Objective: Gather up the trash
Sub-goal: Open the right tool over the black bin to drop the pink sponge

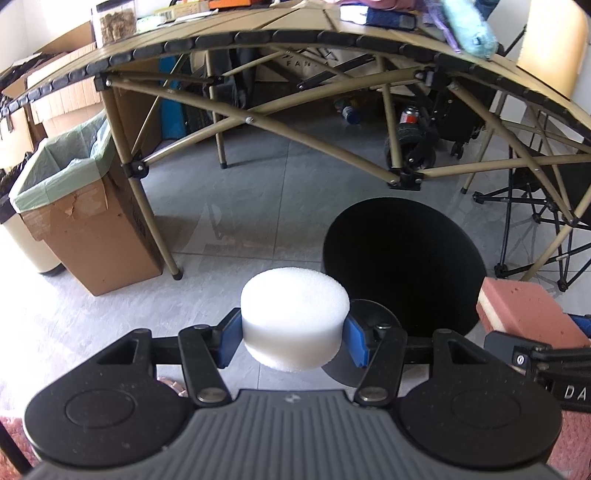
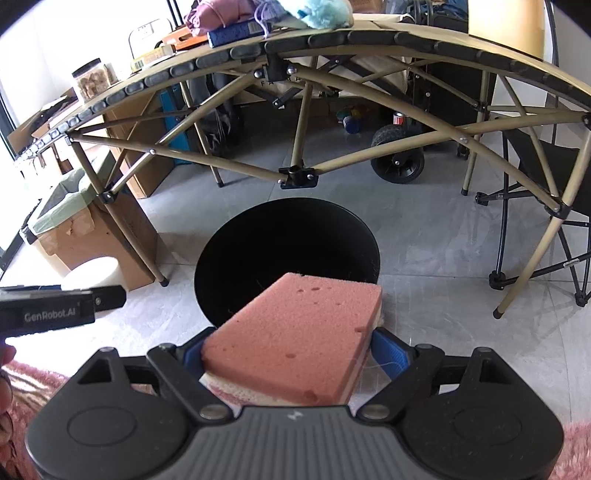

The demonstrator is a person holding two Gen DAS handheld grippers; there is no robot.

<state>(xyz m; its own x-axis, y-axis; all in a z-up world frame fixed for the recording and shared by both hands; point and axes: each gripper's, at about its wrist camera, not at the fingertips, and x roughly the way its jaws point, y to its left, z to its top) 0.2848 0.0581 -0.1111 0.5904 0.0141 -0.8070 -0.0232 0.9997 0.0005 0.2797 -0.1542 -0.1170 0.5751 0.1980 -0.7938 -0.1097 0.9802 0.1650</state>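
My left gripper (image 1: 293,338) is shut on a white round foam puck (image 1: 294,317), held above the grey tiled floor just left of a round black bin (image 1: 402,266). My right gripper (image 2: 295,352) is shut on a pink rectangular sponge (image 2: 295,332) with a pale underside, held at the near rim of the same black bin (image 2: 286,254). The pink sponge also shows at the right edge of the left wrist view (image 1: 528,314). The left gripper's body (image 2: 55,314) and the white puck (image 2: 94,275) show at the left of the right wrist view.
A cardboard box lined with a green bag (image 1: 85,206) stands on the left beside a folding table's leg (image 1: 147,206). The table (image 1: 295,33) arches overhead with clutter on top. A black folding chair (image 2: 546,206) is right. Pink rug (image 2: 22,376) lies near me.
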